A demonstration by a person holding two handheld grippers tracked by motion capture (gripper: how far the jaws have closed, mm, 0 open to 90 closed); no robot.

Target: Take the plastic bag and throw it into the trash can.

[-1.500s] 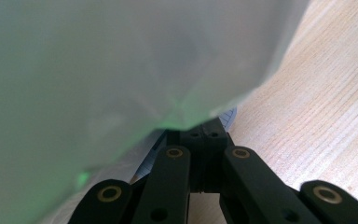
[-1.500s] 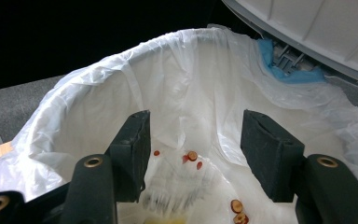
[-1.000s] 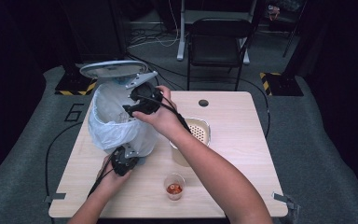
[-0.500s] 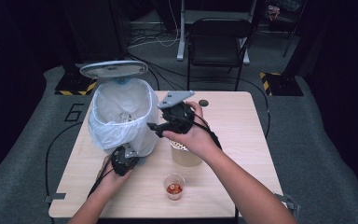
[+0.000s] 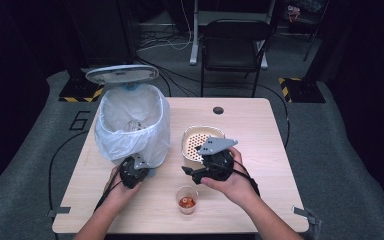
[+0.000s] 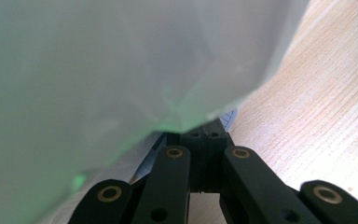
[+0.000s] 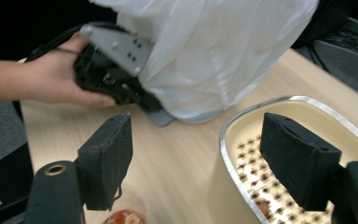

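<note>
On the grey floor mat left of the counter (image 5: 260, 115) we read a large "6" (image 5: 81, 120); no brand or label is legible elsewhere. The left tool (image 5: 139, 170), pressed together, sits at the near base of the bin (image 5: 156, 131), whose white liner hangs over its tips; what it grips, if anything, we cannot tell. The right tool (image 5: 189, 173) hovers empty, its jaws spread and just been opening, beside the cream perforated strainer (image 5: 200, 142) at mid-counter. Near the front edge stands a clear cup (image 5: 186, 199) with reddish contents too small to identify. The bin's lid (image 5: 122, 74) stands raised.
</note>
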